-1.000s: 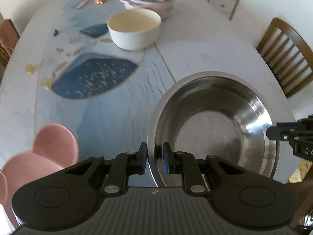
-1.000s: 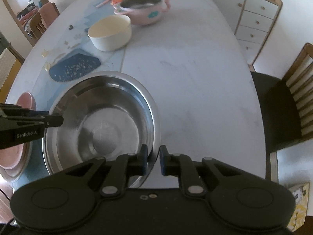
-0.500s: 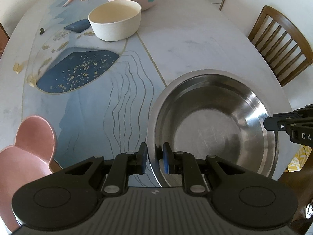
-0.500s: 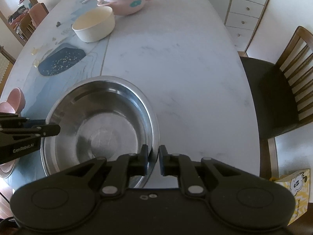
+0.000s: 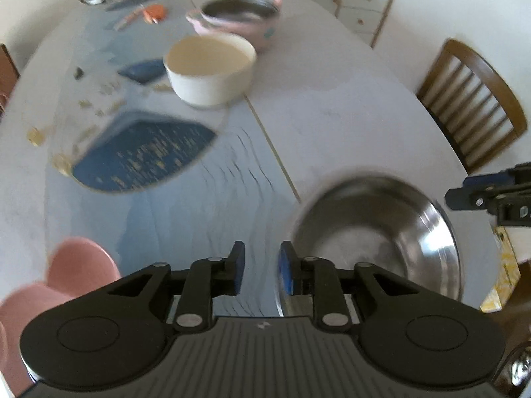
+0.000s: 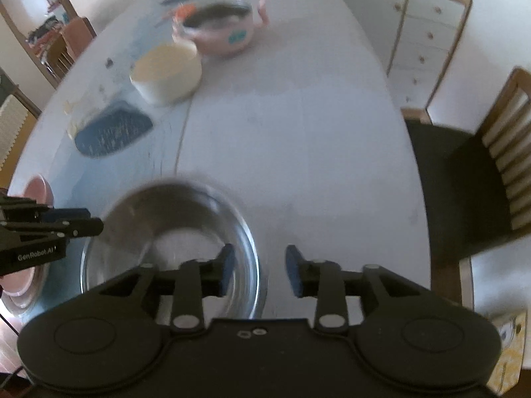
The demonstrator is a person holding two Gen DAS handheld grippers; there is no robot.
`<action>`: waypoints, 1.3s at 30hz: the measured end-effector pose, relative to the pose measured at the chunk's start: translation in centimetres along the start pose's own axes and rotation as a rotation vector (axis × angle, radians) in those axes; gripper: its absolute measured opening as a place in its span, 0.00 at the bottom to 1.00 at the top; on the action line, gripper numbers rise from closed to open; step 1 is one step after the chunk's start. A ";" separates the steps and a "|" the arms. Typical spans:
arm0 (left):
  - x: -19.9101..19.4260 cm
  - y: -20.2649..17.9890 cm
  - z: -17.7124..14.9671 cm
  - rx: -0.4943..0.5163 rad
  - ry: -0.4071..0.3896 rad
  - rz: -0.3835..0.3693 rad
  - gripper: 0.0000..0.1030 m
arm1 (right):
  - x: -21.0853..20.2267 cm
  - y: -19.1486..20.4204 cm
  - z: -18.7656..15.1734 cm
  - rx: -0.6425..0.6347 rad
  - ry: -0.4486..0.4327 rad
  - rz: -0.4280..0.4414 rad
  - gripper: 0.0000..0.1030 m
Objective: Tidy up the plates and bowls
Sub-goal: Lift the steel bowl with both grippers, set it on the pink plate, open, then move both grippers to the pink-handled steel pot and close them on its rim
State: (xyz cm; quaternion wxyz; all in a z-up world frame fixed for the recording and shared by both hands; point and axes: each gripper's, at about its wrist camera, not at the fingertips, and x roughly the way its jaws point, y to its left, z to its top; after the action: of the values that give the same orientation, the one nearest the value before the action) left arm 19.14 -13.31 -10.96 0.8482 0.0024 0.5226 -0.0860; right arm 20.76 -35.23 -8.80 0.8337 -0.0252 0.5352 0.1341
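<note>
steel bowl (image 5: 375,242) on table (image 5: 332,106); left gripper (image 5: 262,270), right gripper (image 6: 260,273) jaws opening, clear of rim

The right gripper (image 6: 260,270) hangs over the near edge of the table (image 6: 298,139), its jaws opening, with the right rim of the steel bowl (image 6: 172,232) lying in the gap and neither pad pressing on it. The left gripper (image 6: 89,222) reaches in from the left at the bowl's far-left rim, with a pink plate (image 6: 38,192) behind it. Farther up the table stand a cream bowl (image 6: 167,74) and, just behind it, a pink pot (image 6: 222,30); a chair (image 6: 464,179) is at the right.
</note>
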 end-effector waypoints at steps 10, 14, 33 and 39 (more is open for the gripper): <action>-0.4 1.4 6.8 -0.040 -0.142 0.054 0.61 | 0.7 -0.7 7.9 -0.071 -0.099 0.022 0.52; 0.0 1.3 10.2 -0.036 -0.178 0.088 0.61 | 1.5 -1.5 11.0 -0.090 -0.114 0.035 0.60; 6.3 3.7 26.8 -0.089 -0.228 0.153 0.71 | 7.9 -3.0 23.2 -0.053 -0.114 0.079 0.78; 9.8 5.2 31.0 -0.141 -0.174 0.151 0.71 | 10.8 -3.0 26.2 0.003 -0.088 0.091 0.77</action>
State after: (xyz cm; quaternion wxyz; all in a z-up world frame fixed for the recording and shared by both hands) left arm 51.68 -12.49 -6.06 0.8924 -0.0253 0.4503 0.0153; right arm 48.96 -31.17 -7.68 0.8495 0.0066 0.4988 0.1720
